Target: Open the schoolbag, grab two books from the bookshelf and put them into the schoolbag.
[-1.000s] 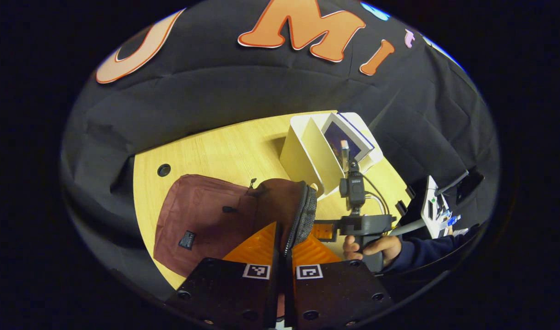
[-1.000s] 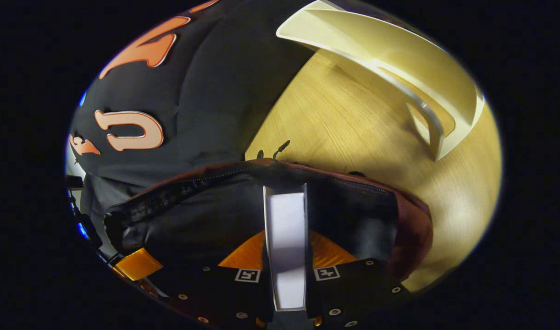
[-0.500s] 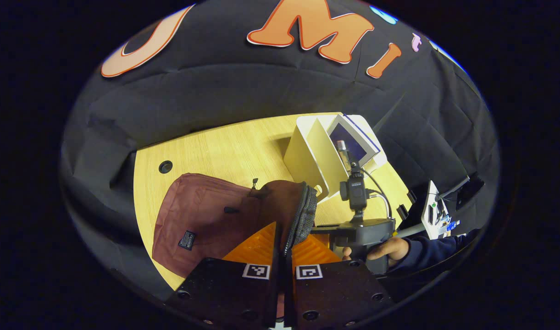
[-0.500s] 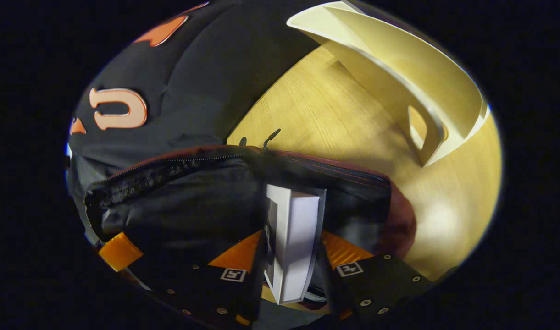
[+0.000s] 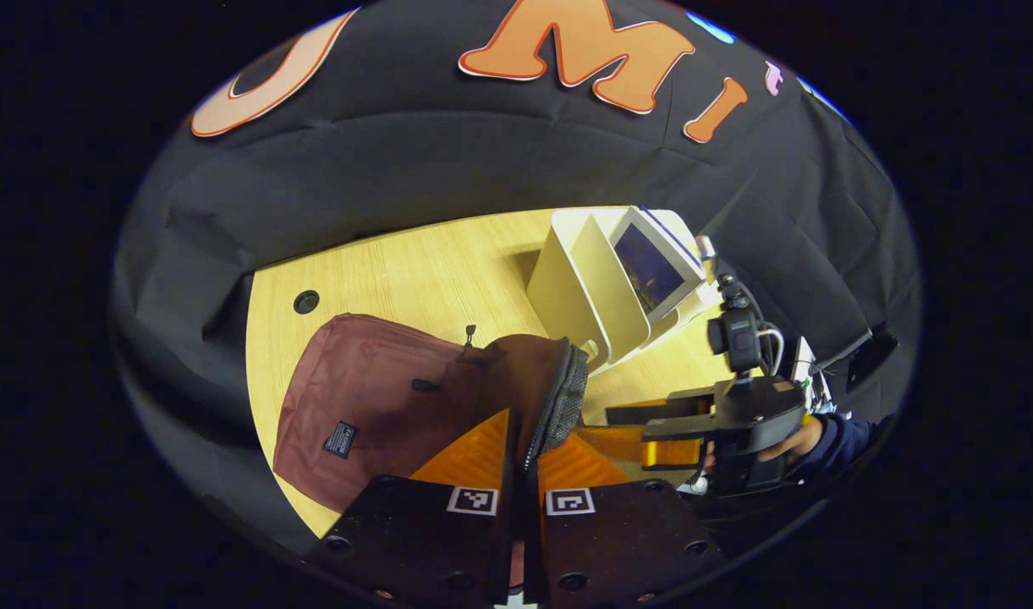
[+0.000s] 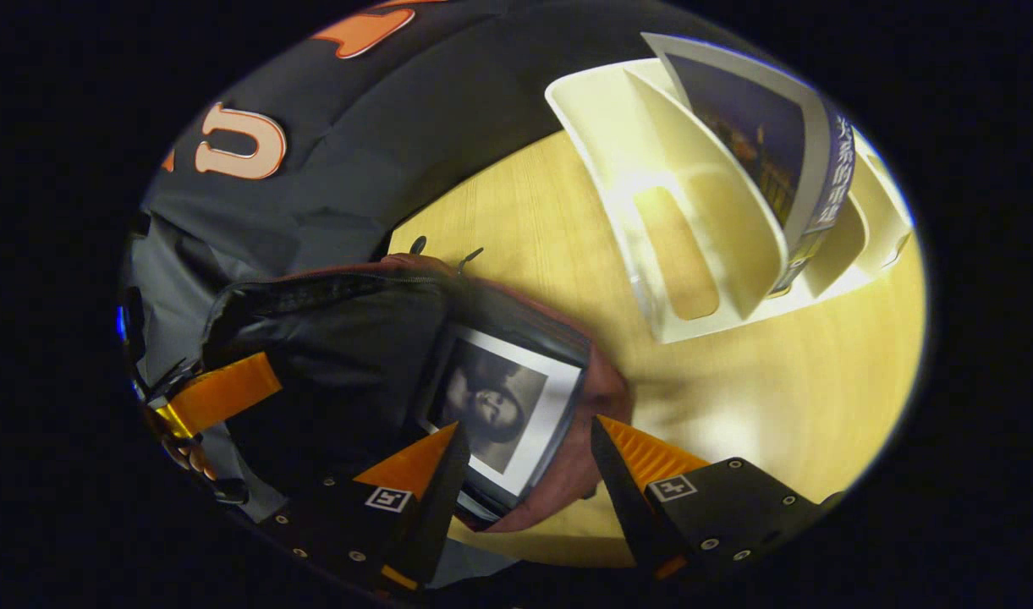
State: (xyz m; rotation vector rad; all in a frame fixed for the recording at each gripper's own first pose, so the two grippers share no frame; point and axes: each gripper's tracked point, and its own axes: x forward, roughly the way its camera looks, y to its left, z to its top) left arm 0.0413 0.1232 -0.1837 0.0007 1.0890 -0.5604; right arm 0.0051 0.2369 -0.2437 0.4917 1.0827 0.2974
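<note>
Left tool (image 5: 521,440) apparently on schoolbag rim (image 5: 558,406)

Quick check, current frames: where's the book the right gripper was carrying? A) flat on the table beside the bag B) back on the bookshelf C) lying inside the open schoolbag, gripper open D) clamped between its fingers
C: in the right gripper view the book lies in the open mouth of the schoolbag, and the right gripper has its fingers spread apart, clear of the cover.

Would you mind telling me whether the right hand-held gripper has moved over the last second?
Yes. In the left gripper view, the right hand-held gripper has drawn back from the schoolbag mouth, rightward past the white bookshelf, now open and empty.
</note>
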